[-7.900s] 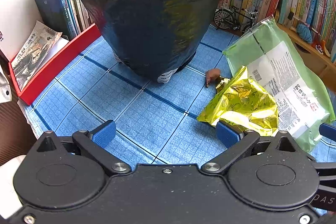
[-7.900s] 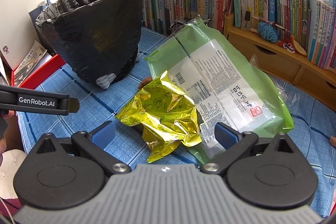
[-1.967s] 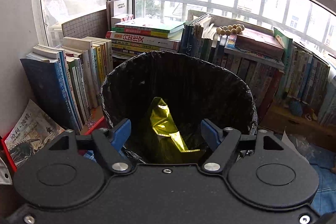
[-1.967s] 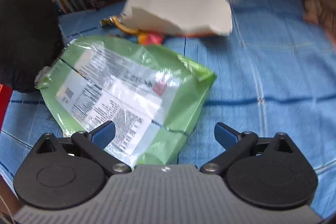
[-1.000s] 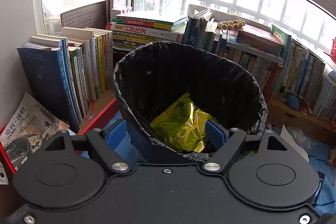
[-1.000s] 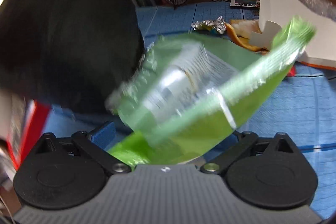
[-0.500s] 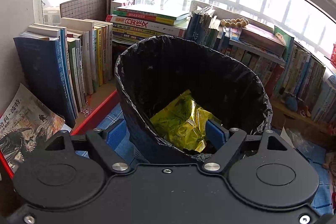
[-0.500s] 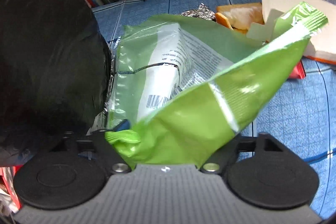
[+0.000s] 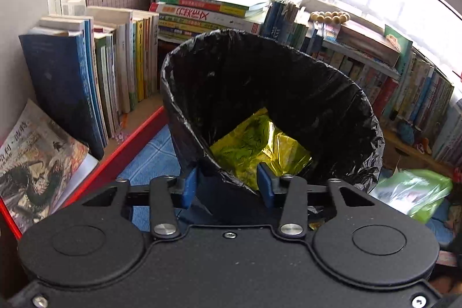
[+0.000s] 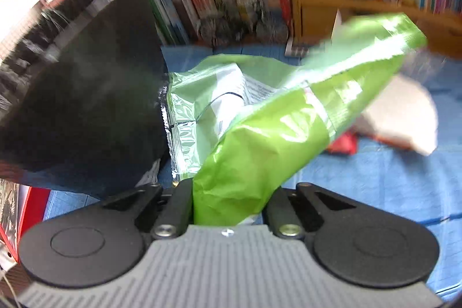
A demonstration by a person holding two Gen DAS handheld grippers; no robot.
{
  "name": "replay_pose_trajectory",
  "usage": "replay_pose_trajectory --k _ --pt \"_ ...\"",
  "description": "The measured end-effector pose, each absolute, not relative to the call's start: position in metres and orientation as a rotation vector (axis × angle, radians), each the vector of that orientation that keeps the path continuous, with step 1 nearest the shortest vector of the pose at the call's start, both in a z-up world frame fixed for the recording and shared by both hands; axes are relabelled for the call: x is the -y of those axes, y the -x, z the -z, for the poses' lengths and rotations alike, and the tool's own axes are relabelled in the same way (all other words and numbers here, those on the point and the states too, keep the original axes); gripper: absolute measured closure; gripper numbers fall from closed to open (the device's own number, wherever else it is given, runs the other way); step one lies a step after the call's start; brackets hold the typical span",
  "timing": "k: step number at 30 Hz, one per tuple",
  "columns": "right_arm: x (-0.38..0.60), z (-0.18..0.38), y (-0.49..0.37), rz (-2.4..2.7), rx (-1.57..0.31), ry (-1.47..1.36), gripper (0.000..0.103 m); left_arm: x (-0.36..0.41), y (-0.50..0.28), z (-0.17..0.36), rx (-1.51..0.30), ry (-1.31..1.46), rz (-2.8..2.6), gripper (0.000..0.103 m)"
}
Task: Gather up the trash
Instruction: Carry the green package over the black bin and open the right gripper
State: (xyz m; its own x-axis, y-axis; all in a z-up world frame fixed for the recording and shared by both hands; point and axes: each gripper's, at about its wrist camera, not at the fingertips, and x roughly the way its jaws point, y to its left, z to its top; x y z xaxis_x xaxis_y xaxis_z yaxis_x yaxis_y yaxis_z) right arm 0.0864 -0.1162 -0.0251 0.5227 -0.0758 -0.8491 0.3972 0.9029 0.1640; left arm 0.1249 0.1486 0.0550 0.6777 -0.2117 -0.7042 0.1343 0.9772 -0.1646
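**Green bag gripped, bin rim straddled**

Now, left wrist view first. The left gripper (image 9: 228, 186) has its jaws partly closed, w/ the two blue pads either side of the near rim of the black plastic-lined trash bin (image 9: 358, 94); one pad sits outside the wall, the other inside. Whether they actually pinch the liner can't be told. Down in the bin lies a crumpled yellow foil wrapper (image 9: 254, 146). Off to the right of the bin, a bit of the green plastic snack bag (image 9: 413, 189) shows, blurred. A row of upright books (image 9: 95, 77) stands left of the bin on a red-edged tray (image 9: 135, 146).

Right wrist view, blurred by motion. The right gripper (image 10: 228, 207) has jaws narrow and clamped on one end of the green bag (image 10: 274, 134). The bag's long axis runs from the pads up and to the right, free end (image 10: 398, 33) pointing away toward the bookshelf; a clear-and-white printed panel folds off to the left, next to the bin's black outer wall (image 10: 86, 106). It's held above the blue grid cloth (image 10: 375, 178), beside the bin, not over the opening yet.

Handling, as a guess: the bag looks empty, v. light, floppy, slick film. It'll fold and flap, so the end grip is ok, but the trailing end could catch the rim. White torn card (image 10: 404, 120) behind still looks uncollected.
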Motion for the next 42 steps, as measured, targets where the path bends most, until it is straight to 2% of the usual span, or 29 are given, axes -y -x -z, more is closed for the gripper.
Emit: replay_pose_trajectory --k 14,18,23,35,37,38,39,42 --pt "0.091 -0.122 -0.077 0.183 -0.741 -0.111 0.094 -0.160 -0.129 -0.054 -0.851 0.172 0.218 0.063" --pt "0.070 -0.142 -0.098 0.097 -0.713 -0.071 0.094 -0.162 -0.130 -0.053 -0.855 0.180 0.229 0.063" --pt "0.041 -0.133 -0.135 -0.075 -0.832 -0.067 0.094 -0.164 -0.131 -0.053 -0.856 0.191 0.237 0.063" --pt "-0.001 -0.061 -0.223 -0.189 -1.184 -0.066 0.092 -0.166 -0.129 -0.052 -0.855 0.205 0.248 0.063" --pt "-0.005 -0.051 -0.231 -0.186 -1.214 -0.066 0.090 -0.166 -0.130 -0.052 -0.854 0.205 0.250 0.062" --pt "-0.006 -0.047 -0.234 -0.181 -1.222 -0.066 0.084 -0.166 -0.130 -0.052 -0.854 0.205 0.252 0.062" --pt "-0.007 -0.044 -0.235 -0.172 -1.228 -0.067 0.067 -0.166 -0.130 -0.052 -0.854 0.205 0.253 0.062" --pt "-0.005 -0.040 -0.233 -0.175 -1.240 -0.091 0.052 -0.166 -0.130 -0.052 -0.854 0.203 0.257 0.062"
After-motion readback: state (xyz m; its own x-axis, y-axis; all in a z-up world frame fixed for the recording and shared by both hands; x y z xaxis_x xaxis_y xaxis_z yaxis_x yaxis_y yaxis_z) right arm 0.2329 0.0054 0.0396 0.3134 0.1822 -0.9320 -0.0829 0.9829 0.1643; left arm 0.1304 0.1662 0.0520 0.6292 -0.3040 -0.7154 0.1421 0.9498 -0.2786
